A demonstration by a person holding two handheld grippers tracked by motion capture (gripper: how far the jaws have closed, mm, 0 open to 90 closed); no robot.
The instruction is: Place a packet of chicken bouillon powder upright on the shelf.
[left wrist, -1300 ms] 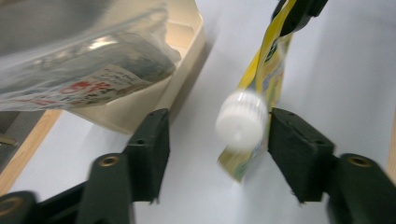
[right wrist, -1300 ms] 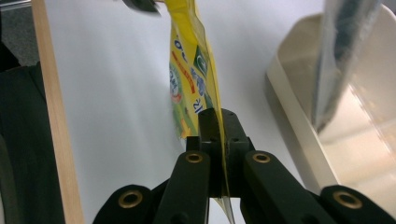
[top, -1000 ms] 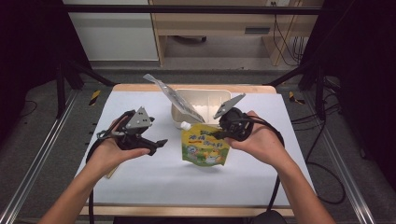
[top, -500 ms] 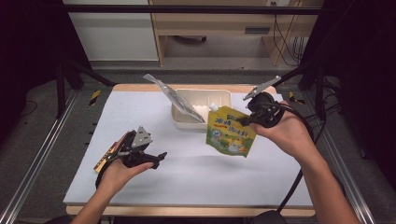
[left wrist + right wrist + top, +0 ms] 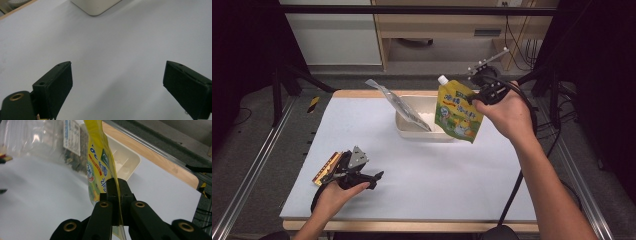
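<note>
A yellow-green spout pouch [image 5: 457,111] with a white cap hangs in the air above the right end of the cream tray [image 5: 408,129]. My right gripper [image 5: 473,98] is shut on the pouch's right edge; the right gripper view shows the pouch [image 5: 98,162] pinched edge-on between the jaws [image 5: 116,192]. A clear plastic bag [image 5: 399,105] with dark contents leans out of the tray's left side. My left gripper [image 5: 374,179] rests low over the table's front left, open, with nothing between its jaws [image 5: 117,82].
The white table top [image 5: 432,170] has a wooden back edge. A cream tray corner [image 5: 93,6] lies ahead of the left gripper. Metal rails [image 5: 254,170] run along both sides. A cable [image 5: 514,185] trails down from the right gripper.
My right gripper lifted the pouch off the table and carried it up and right over the tray. The left gripper let go and drew back to the front left.
</note>
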